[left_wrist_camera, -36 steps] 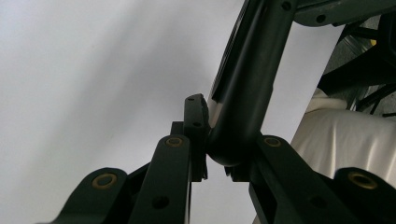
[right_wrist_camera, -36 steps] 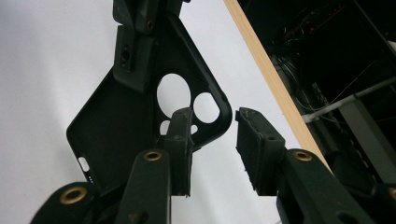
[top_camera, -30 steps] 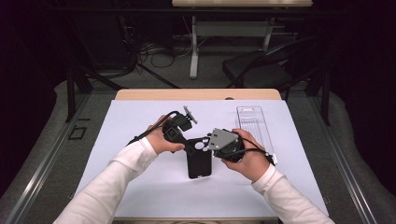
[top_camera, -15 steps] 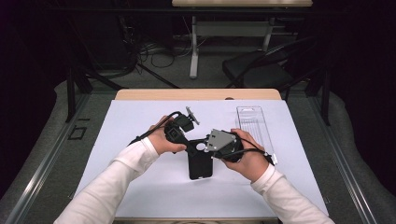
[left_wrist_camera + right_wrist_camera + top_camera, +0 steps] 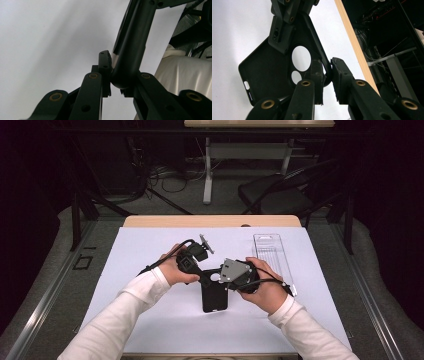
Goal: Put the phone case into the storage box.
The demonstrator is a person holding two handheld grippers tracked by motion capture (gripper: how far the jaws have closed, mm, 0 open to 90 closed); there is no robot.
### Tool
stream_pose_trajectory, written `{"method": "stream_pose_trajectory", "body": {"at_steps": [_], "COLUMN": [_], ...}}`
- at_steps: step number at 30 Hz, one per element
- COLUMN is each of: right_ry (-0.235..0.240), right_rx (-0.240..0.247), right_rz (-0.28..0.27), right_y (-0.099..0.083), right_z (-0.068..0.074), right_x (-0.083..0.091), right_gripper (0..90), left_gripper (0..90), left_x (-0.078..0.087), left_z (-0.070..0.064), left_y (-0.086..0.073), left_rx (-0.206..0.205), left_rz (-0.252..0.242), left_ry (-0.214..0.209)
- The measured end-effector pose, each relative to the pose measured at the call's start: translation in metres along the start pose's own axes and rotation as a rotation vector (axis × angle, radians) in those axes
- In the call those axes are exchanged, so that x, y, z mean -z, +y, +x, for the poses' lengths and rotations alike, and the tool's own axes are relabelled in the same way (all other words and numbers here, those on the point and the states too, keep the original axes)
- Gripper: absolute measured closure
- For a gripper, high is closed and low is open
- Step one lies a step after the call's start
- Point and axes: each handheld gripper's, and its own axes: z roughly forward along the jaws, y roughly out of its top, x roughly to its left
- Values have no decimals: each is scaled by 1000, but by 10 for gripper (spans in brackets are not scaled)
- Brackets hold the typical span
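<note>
We hold a black phone case (image 5: 215, 295) over the middle of the white worktop (image 5: 150, 255), gripped by both tools at its upper end. Our left hand-held gripper (image 5: 202, 279) comes in from the left; in the left gripper view its jaws are closed down on the rounded edge of the case (image 5: 130, 50), which rises up and away from them against the white surface. Our right hand-held gripper (image 5: 225, 281) comes in from the right, its grey three-cornered plate facing up; in the right gripper view its jaws pinch the case's rim (image 5: 322, 62) just beside the round camera cut-outs, with only the thin wall between the pads. That view also shows the case's open inside, a port slot along the far end, and the left hand-held gripper (image 5: 287, 15) clamped on the opposite corner. A clear plastic tray (image 5: 272, 257) lies on the worktop to the right, apart from the case, near our right hand (image 5: 265, 287)
</note>
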Motion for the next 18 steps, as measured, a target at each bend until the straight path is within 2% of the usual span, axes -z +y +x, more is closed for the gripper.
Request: {"method": "stream_pose_trajectory", "body": {"at_steps": [8, 10, 18], "right_ry": [-6, -3, -9], "right_rx": [17, 36, 42], "right_rz": [5, 11, 12], "right_y": [1, 1, 2], "right_z": [2, 1, 1], "right_x": [0, 1, 1], "right_gripper": [806, 808, 813], "left_gripper": [813, 813, 812], "left_x": [0, 0, 1], "left_z": [0, 0, 0], "left_y": [0, 0, 0], "left_rx": [-3, -3, -10], "left_rz": [0, 1, -7], "left_ry": [1, 1, 9]}}
